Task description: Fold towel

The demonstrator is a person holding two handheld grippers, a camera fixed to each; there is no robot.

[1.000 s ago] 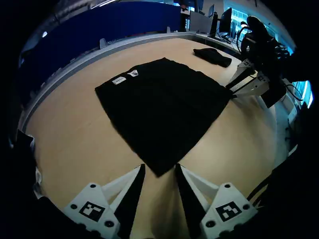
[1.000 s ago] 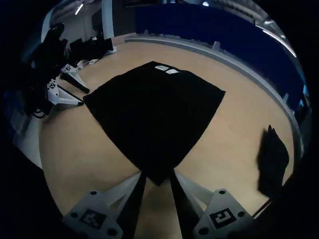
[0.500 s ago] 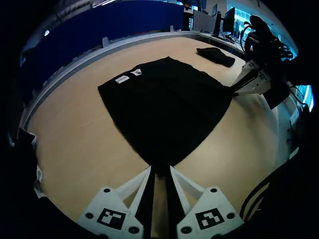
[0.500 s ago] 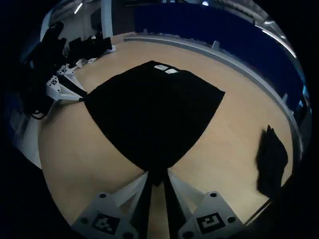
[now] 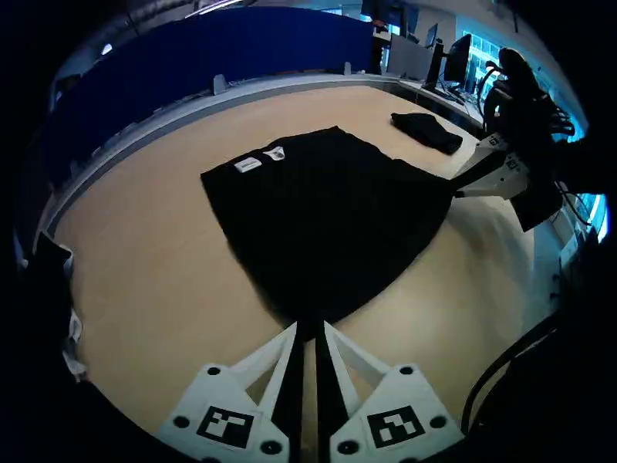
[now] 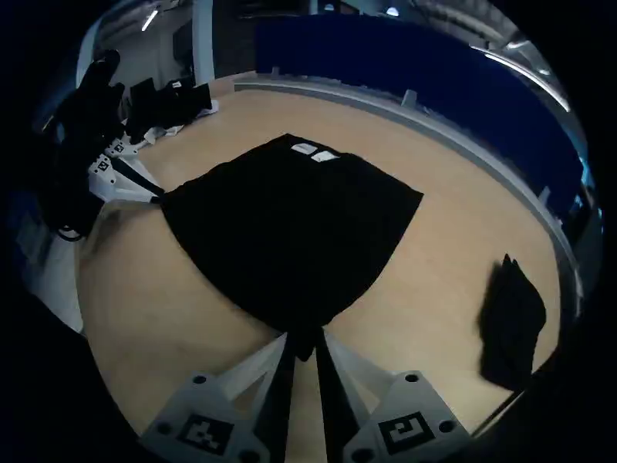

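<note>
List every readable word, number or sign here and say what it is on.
Two white tags on the black towel: too small to read.
Square markers on the left claw and right claw: black-and-white patterns, no words.
No readable text anywhere.

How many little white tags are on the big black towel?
2. Both lie near the far edge of the towel, side by side: one tag and a second tag. The underside is hidden, so there may be more.
</note>
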